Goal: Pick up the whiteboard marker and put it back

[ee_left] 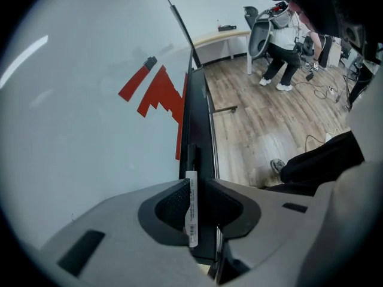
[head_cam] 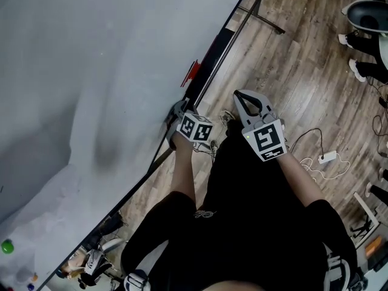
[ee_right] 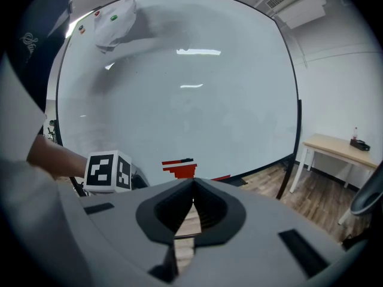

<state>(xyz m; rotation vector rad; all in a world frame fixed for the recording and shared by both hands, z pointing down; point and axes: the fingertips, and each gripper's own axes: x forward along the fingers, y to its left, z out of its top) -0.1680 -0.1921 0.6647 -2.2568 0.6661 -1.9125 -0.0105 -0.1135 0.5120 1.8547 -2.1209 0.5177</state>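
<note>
The whiteboard [head_cam: 91, 71] fills the left of your head view, with wooden floor [head_cam: 291, 77] to the right. Red markings [ee_left: 157, 91] sit low on the board, farther along. The black tray [ee_left: 197, 100] runs along the board's bottom edge, away from you. Your left gripper [ee_left: 192, 187] is right at that tray, jaws clamped on the whiteboard marker [ee_left: 191, 208], a black barrel with a white label, lined up lengthwise over the tray. Whether it touches the tray, you cannot tell. Your right gripper [ee_right: 192, 187] hangs just beside the left one, out over the floor, jaws closed together on nothing.
</note>
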